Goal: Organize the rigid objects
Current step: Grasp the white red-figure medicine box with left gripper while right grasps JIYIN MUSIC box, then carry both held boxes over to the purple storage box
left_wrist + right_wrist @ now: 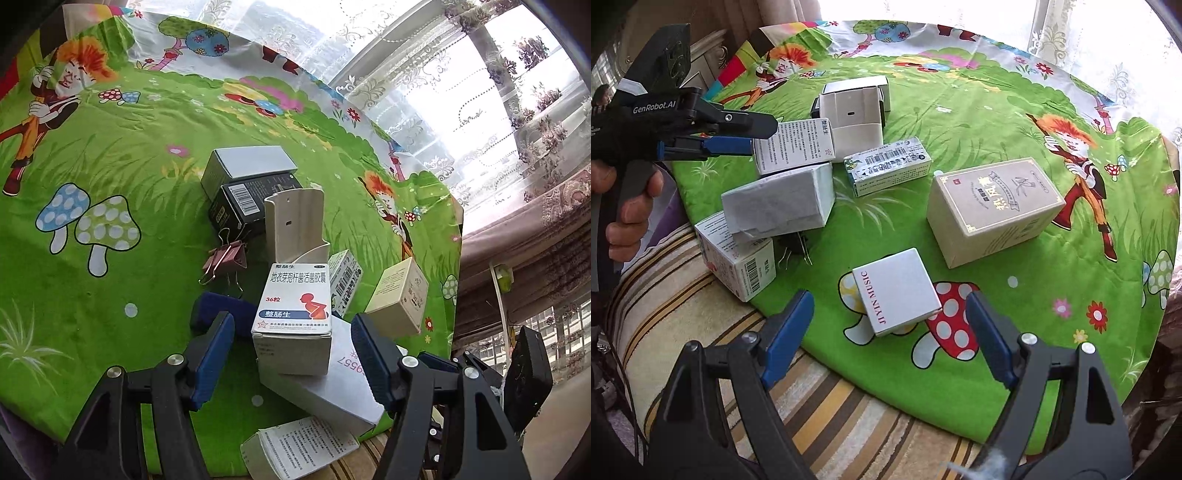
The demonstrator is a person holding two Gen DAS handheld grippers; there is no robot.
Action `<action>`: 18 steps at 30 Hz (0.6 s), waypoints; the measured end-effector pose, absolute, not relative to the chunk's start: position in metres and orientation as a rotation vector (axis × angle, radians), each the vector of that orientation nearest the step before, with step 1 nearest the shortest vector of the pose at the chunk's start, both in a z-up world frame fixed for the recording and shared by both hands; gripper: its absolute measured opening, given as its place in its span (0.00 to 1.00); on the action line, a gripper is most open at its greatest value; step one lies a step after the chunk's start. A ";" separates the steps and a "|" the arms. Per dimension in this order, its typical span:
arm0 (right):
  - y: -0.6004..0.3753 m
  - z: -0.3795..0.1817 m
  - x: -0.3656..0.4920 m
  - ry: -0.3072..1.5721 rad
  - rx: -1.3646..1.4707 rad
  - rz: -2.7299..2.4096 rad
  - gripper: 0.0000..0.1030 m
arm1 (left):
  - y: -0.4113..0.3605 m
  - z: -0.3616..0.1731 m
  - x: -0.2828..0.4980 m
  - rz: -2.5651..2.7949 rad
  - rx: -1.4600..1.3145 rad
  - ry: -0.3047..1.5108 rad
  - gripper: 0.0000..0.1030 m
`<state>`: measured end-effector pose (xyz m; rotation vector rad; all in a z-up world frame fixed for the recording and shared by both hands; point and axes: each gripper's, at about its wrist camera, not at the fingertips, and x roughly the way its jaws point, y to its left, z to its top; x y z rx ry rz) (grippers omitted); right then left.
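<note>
My left gripper (pixel 291 350) is open around a white medicine box (pixel 293 314) with a red figure, which rests on a grey-white box (pixel 332 391). The same medicine box (pixel 794 146) and grey-white box (pixel 779 201) show in the right wrist view, with the left gripper (pixel 738 134) beside them. My right gripper (pixel 890 336) is open and empty, its fingers on either side of a small white "JI YIN MUSIC" box (pixel 897 291) lying on the green cartoon cloth (pixel 1015 295).
Around lie a beige box (pixel 993 208), a barcode carton (pixel 886 166), a white plastic holder (pixel 855 122), a black box (pixel 243 203), a pink binder clip (pixel 225 258) and another medicine box (pixel 738 264). A striped cushion (pixel 701 306) borders the cloth's near edge.
</note>
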<state>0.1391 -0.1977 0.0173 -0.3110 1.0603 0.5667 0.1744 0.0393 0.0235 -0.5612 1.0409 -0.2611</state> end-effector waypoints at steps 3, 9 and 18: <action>-0.198 0.011 0.145 1.078 -0.302 0.564 0.81 | 0.036 0.021 0.178 -0.260 -0.547 1.044 0.64; -0.197 -0.001 0.151 1.129 -0.296 0.585 0.49 | 0.031 0.021 0.180 -0.266 -0.506 1.051 0.43; -0.201 0.008 0.141 1.100 -0.283 0.571 0.44 | 0.036 0.027 0.175 -0.268 -0.514 1.015 0.41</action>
